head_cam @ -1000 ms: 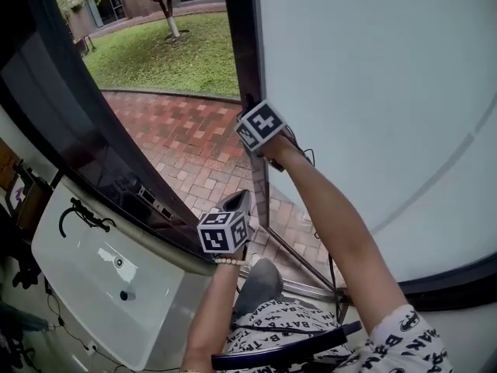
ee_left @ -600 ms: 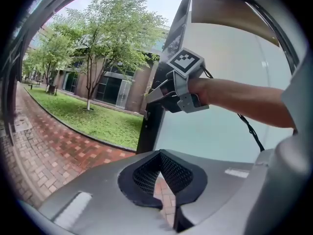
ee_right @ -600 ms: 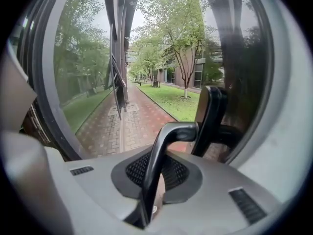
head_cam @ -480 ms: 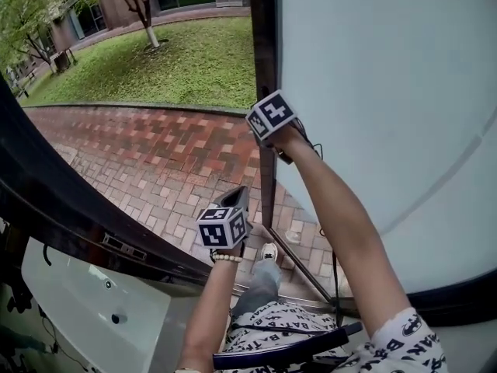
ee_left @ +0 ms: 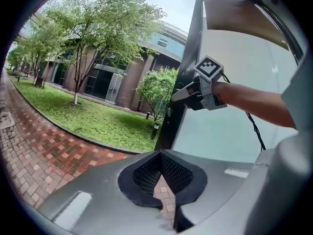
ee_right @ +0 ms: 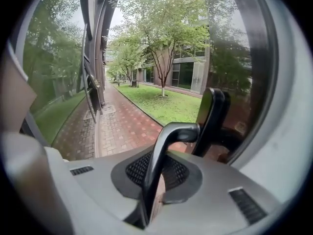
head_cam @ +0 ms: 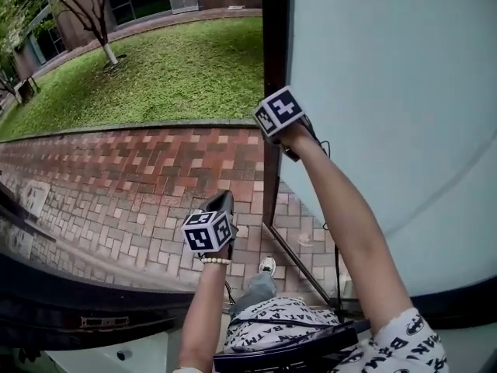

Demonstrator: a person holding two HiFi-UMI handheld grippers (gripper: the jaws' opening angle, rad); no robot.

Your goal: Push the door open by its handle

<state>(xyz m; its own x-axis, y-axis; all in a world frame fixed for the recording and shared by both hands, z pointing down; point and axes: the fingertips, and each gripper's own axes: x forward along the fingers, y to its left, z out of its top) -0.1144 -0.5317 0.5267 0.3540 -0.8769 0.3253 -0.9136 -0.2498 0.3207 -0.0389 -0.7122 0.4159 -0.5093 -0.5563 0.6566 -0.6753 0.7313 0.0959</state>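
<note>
The left tongs (ee_left: 159, 156) are clenched on nothing, their tips meeting above the brick paving (head_cam: 147, 169). The right tongs (ee_right: 154, 173) grasp the dark lever handle (ee_right: 168, 133), which rises between them at the edge of the door (head_cam: 380, 92). In the head view the right tongs hide the handle. The lawn (head_cam: 178, 68) lies beyond.
</note>
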